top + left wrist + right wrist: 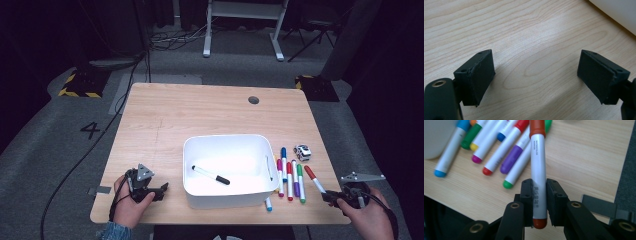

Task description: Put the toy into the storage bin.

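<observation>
My right gripper (539, 188) is shut on a red-capped white marker (537, 170), its pads pressing both sides of the barrel, lifted just off the table. In the high view that red marker (314, 178) slants up and left from the right gripper (330, 196) at the table's front right. A white bin (226, 169) stands mid-table with a black-capped marker (211, 175) lying inside. Several coloured markers (291, 177) lie in a row beside the bin's right wall. My left gripper (161, 190) rests at the front left, jaws wide open over bare wood (536, 67).
A small black-and-white roll (302, 151) sits beyond the marker row. A round cable hole (253, 100) marks the far right of the tabletop. The table's right edge (624, 170) runs close beside the held marker. The bin's corner (616, 11) lies ahead of the left gripper.
</observation>
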Available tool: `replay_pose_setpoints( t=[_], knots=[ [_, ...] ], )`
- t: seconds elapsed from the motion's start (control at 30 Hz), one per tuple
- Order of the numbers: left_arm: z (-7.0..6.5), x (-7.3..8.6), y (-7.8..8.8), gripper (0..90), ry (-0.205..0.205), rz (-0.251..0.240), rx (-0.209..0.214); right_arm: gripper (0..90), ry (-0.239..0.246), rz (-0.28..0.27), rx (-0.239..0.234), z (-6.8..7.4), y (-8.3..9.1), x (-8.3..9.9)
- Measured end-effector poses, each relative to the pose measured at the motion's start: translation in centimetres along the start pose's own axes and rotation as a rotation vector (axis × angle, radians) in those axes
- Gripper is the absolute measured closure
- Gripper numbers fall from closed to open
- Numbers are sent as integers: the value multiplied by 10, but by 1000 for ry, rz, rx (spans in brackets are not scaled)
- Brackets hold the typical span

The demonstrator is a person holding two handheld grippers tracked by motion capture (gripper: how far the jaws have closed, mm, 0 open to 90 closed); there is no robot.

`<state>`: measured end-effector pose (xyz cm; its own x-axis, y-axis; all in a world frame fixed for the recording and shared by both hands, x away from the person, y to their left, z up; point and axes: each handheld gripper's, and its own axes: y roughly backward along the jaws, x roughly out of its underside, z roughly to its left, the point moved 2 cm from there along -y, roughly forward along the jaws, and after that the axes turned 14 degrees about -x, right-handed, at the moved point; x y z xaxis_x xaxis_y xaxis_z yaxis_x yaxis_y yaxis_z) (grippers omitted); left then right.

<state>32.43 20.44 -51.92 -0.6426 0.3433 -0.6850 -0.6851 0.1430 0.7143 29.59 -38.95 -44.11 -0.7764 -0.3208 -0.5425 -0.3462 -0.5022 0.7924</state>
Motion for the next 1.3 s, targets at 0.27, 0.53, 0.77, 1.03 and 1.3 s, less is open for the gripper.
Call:
replay_pose_setpoints(
  t=[0.27,0.53,0.77,1.03,1.3],
  knots=[
    [0,0,0,149,5,-4,0,765,43,-28,-30,19,19,-33],
    [0,0,0,152,6,-6,-1,764,130,-40,-93,48,31,-72],
    [0,0,0,152,6,-5,0,764,197,-19,-155,74,29,-99],
    [0,0,0,152,6,-6,0,764,293,-6,-222,107,18,-131],
    [0,0,0,152,6,-6,1,764,375,49,-282,143,-7,-165]
  ],
)
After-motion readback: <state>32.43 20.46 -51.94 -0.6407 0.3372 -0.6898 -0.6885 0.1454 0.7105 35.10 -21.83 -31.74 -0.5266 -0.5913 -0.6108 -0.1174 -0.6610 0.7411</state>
